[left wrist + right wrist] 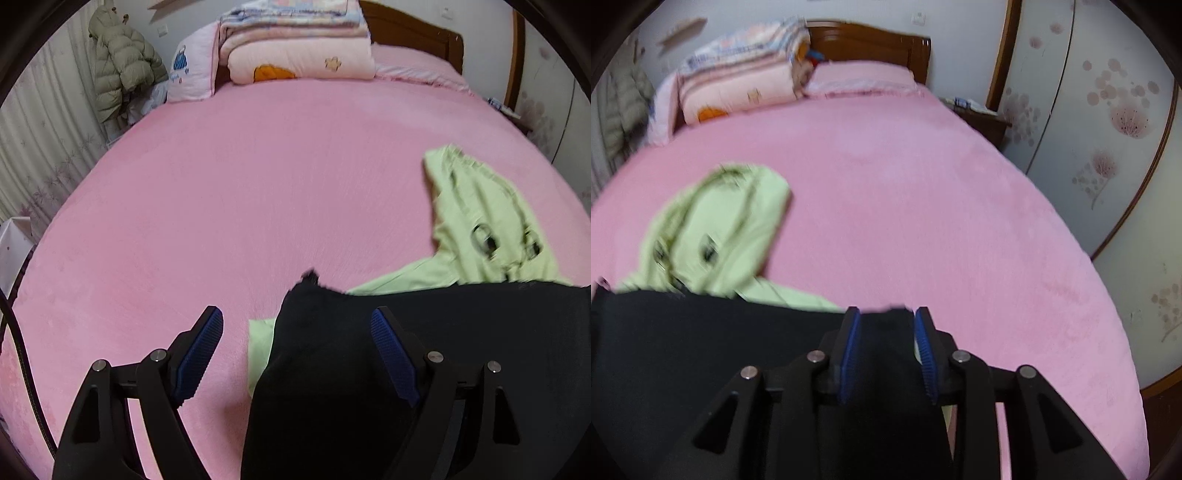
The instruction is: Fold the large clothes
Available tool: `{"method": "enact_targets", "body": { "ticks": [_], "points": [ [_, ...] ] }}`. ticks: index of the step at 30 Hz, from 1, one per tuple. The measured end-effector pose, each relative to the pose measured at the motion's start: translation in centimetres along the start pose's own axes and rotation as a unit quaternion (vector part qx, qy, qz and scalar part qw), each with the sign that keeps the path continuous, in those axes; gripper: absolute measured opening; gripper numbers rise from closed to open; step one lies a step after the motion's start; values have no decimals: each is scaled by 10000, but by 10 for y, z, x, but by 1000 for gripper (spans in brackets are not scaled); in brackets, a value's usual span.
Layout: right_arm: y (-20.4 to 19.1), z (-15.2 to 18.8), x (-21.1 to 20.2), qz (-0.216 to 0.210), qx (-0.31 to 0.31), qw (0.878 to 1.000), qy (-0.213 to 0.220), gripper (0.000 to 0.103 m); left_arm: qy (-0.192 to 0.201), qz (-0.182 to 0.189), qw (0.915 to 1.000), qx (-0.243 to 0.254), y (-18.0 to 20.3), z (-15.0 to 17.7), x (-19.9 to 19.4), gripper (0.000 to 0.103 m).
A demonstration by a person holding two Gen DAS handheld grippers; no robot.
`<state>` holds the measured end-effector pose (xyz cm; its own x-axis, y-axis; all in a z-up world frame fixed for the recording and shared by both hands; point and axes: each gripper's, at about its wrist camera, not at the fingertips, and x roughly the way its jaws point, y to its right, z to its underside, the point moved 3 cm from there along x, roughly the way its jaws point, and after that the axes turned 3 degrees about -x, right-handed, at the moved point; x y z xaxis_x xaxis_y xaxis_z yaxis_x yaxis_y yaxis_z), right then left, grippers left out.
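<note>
Nearest, the left gripper stands spread wide with nothing pinched: the corner of the black cloth lies below and between its fingers, apart from both pads. The right gripper is only partly spread, and the cloth's other near corner still sits in the gap; whether the pads still touch it is hard to tell through the blur, though they seem just clear. The black cloth lies across the near edge of the pink bed, covering the lower part of a green garment whose hood reaches farther on. The step in hand looks like letting go after laying a fold, so it pays to lift both grippers straight off without snagging the corners, then check the edge lies flat. Farthest, folded quilts are stacked by the headboard.
</note>
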<state>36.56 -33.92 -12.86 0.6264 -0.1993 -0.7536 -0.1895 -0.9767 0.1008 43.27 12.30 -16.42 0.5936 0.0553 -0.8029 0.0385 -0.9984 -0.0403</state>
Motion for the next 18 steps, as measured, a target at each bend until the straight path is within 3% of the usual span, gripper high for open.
{"method": "enact_targets", "body": {
  "ticks": [3, 10, 18],
  "points": [
    [-5, -20, -25, -227, 57, 9996, 180, 41, 150, 126, 9998, 10, 8, -12, -29, 82],
    [-40, -49, -74, -544, -126, 9977, 387, 42, 446, 379, 9982, 148, 30, -41, -91, 82],
    [-67, -102, -106, -673, -290, 9951, 671, 42, 666, 396, 9964, 344, 60, -99, -122, 86]
  ]
}}
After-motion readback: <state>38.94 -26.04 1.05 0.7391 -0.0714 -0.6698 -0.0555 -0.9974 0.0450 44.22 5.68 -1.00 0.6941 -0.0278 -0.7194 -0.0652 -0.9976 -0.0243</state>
